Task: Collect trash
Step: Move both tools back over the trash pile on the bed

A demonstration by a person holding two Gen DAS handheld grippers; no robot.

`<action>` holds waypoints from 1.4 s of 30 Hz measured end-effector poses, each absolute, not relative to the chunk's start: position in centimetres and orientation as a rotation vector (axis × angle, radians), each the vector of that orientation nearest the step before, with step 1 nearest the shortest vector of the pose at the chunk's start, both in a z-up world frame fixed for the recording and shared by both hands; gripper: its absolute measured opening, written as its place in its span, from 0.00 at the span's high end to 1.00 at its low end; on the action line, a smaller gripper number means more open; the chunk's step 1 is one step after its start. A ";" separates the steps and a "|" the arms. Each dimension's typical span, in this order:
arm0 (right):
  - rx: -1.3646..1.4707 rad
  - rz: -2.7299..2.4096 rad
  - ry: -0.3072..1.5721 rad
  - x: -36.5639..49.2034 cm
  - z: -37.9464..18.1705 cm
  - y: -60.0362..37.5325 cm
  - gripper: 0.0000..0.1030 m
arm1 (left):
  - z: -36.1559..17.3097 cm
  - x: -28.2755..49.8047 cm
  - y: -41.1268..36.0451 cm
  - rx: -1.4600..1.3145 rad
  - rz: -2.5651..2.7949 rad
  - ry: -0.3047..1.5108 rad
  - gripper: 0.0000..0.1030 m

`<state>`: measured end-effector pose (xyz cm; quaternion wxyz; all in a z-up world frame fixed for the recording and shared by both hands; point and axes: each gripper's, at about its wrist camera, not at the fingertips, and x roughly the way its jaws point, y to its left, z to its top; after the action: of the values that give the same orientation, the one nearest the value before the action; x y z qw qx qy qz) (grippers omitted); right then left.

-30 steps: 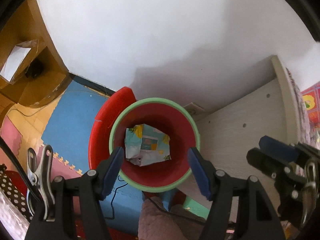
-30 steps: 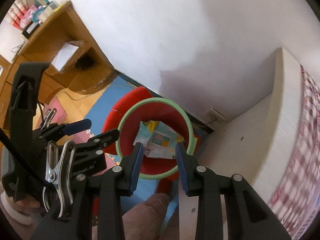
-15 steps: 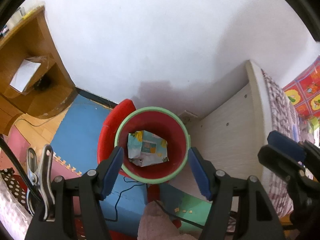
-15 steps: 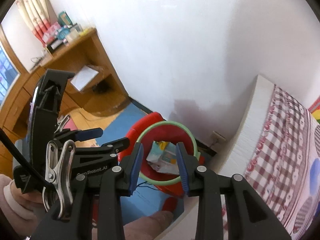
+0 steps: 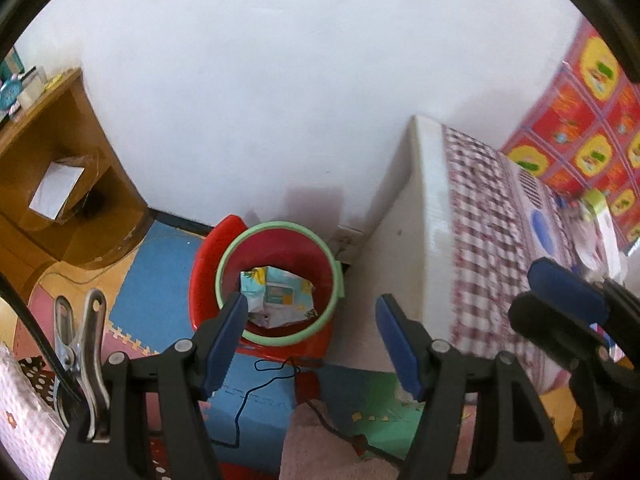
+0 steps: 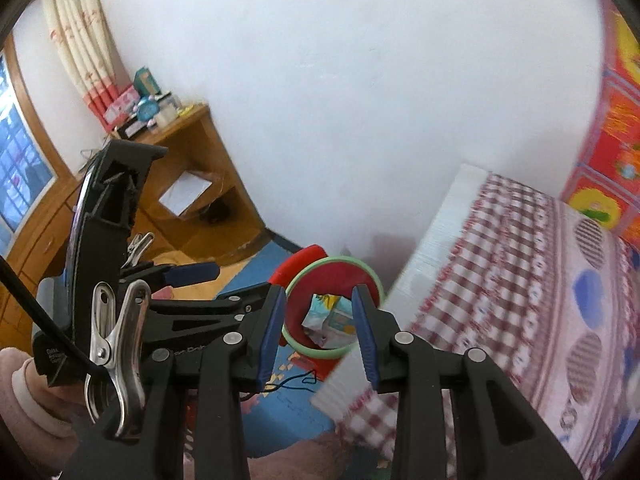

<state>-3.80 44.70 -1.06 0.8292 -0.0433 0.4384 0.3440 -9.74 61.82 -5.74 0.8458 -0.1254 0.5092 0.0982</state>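
Curtain [image 6: 76, 36] and window [image 6: 18, 168] only in right-wrist view.

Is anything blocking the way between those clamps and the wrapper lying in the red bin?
Nothing visible does. The bin stands open, no lid, with the crumpled wrapper exposed inside. Both the left gripper and right gripper are open and empty above it.

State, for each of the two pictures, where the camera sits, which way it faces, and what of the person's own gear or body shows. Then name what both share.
Left wrist: on the left gripper, looking steeply down at the red bin; the right gripper shows at right.
Right wrist: on the right gripper, angled down past the bed; the left gripper and a hand show at left.
Shared: bin, wrapper, wooden desk.
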 end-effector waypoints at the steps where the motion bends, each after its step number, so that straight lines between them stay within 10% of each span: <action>1: -0.084 0.723 0.927 -4.1 -0.9 43.9 0.66 | -5.3 -10.1 61.0 -0.258 0.198 1.070 0.32; 42: 0.260 -0.016 0.845 -10.4 2.7 5.9 0.65 | 0.7 -6.1 23.5 0.027 -0.464 0.998 0.32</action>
<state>-10.39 5.93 2.65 0.9038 0.1258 0.4090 -0.0078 -6.08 23.48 0.69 0.8523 0.0128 0.4741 -0.2204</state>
